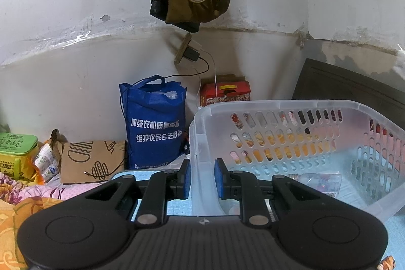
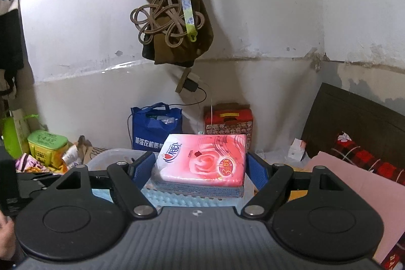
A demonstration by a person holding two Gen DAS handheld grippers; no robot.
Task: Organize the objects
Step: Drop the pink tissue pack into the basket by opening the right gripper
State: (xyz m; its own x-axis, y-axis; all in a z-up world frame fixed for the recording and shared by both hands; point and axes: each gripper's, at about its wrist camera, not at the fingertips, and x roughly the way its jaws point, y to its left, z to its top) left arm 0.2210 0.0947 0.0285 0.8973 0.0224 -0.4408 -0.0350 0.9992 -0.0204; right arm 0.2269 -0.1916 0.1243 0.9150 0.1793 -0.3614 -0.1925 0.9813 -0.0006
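Note:
My left gripper (image 1: 202,177) is shut on the near-left wall of a clear perforated plastic basket (image 1: 291,108), one pad on each side of the wall. A clear plastic bottle (image 1: 319,181) lies inside the basket. My right gripper (image 2: 201,166) is shut on a pink tissue pack (image 2: 202,158), with a blue pad against each end of the pack. The pack is held above a light blue mat (image 2: 187,198). Part of the basket's rim (image 2: 111,153) shows behind the right gripper's left finger.
A blue tote bag (image 1: 155,125) and a red box (image 1: 225,90) stand against the back wall. A brown paper bag (image 1: 88,161) and a green box (image 1: 16,151) lie at the left. A dark headboard (image 2: 354,123) and a pink sheet (image 2: 354,184) are at the right. Bags hang on the wall (image 2: 172,24).

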